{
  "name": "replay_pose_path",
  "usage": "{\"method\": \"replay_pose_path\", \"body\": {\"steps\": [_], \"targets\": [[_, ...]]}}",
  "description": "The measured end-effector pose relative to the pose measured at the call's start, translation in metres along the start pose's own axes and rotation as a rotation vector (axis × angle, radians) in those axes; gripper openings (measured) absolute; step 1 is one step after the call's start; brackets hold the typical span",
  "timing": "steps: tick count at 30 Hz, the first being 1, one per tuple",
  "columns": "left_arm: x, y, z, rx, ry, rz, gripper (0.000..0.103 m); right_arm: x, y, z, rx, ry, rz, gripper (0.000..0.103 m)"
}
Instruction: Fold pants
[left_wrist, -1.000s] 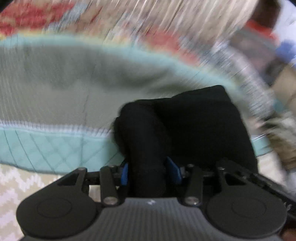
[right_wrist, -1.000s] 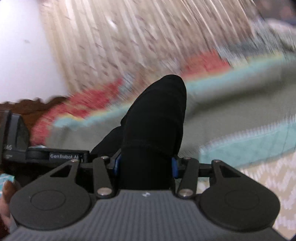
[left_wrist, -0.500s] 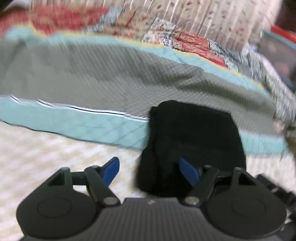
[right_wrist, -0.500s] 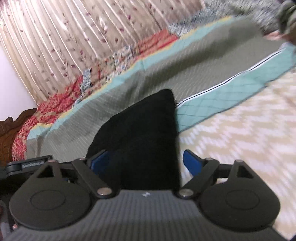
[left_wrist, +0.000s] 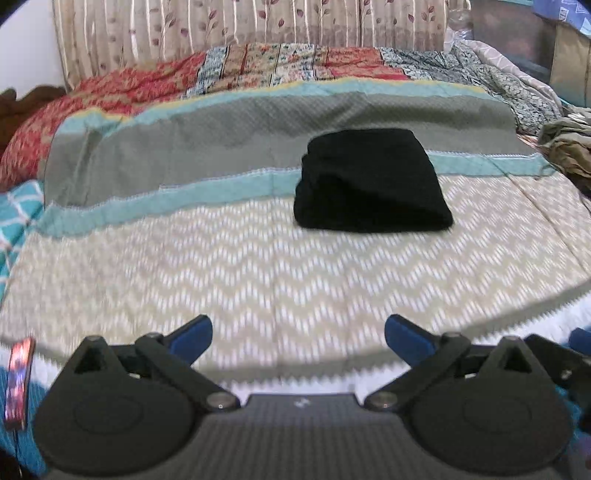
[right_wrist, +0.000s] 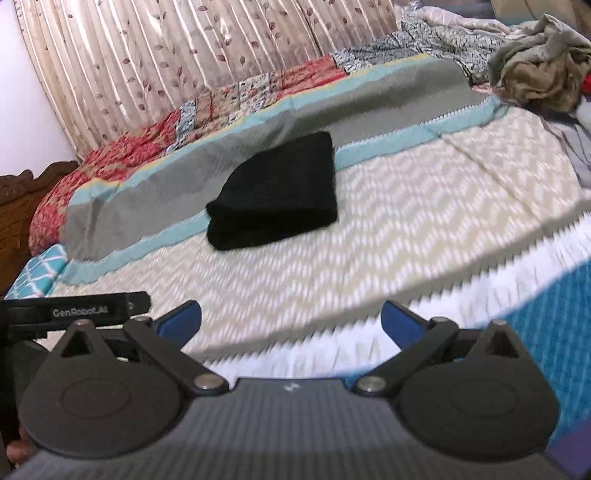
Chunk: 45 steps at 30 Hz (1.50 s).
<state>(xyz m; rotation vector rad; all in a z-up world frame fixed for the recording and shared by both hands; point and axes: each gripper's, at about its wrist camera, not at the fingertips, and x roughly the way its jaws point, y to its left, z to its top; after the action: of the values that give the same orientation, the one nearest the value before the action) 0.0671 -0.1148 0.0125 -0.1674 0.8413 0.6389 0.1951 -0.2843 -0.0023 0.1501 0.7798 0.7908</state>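
Observation:
The black pants (left_wrist: 369, 181) lie folded into a compact rectangle on the bed, across the teal stripe of the bedspread (left_wrist: 221, 258). They also show in the right wrist view (right_wrist: 277, 192). My left gripper (left_wrist: 298, 334) is open and empty, well back from the pants near the bed's front edge. My right gripper (right_wrist: 291, 319) is open and empty, also pulled back from the pants. The left gripper's body (right_wrist: 74, 312) shows at the lower left of the right wrist view.
A crumpled olive garment (right_wrist: 539, 62) lies at the bed's right side, also visible in the left wrist view (left_wrist: 569, 147). A patchwork quilt (left_wrist: 258, 66) and a curtain (right_wrist: 184, 55) are behind. A wooden headboard (right_wrist: 18, 199) is at the left.
Both grippers opened and let go of the pants, then drew back toward the bed's front edge. The folded pants now rest on the bedspread.

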Motion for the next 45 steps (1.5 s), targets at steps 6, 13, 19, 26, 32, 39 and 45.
{"method": "replay_pose_path", "body": {"steps": [6,13,19,26,32,39,45], "targets": [[-0.024,0.006,-0.020,-0.020,0.004,0.001,0.103,-0.019,0.014,-0.011,-0.045,-0.003,0.012,0.103],[-0.042,0.019,-0.029,-0.092,-0.030,-0.017,0.103,-0.026,0.025,-0.028,-0.046,0.039,0.008,0.103],[-0.048,0.021,-0.033,-0.116,-0.040,0.003,0.103,-0.027,0.029,-0.034,-0.013,0.063,0.000,0.103],[-0.047,0.024,-0.037,-0.135,-0.024,0.034,0.103,-0.030,0.029,-0.037,0.013,0.079,-0.005,0.103],[-0.046,0.023,-0.037,-0.115,-0.020,0.066,0.103,-0.033,0.033,-0.034,-0.021,0.027,-0.054,0.103],[-0.038,0.024,-0.039,-0.136,-0.005,0.063,0.103,-0.029,0.037,-0.041,-0.077,0.019,-0.053,0.103],[-0.039,0.020,-0.038,-0.138,-0.029,0.008,0.103,-0.025,0.033,-0.041,-0.049,0.030,-0.052,0.103]]}}
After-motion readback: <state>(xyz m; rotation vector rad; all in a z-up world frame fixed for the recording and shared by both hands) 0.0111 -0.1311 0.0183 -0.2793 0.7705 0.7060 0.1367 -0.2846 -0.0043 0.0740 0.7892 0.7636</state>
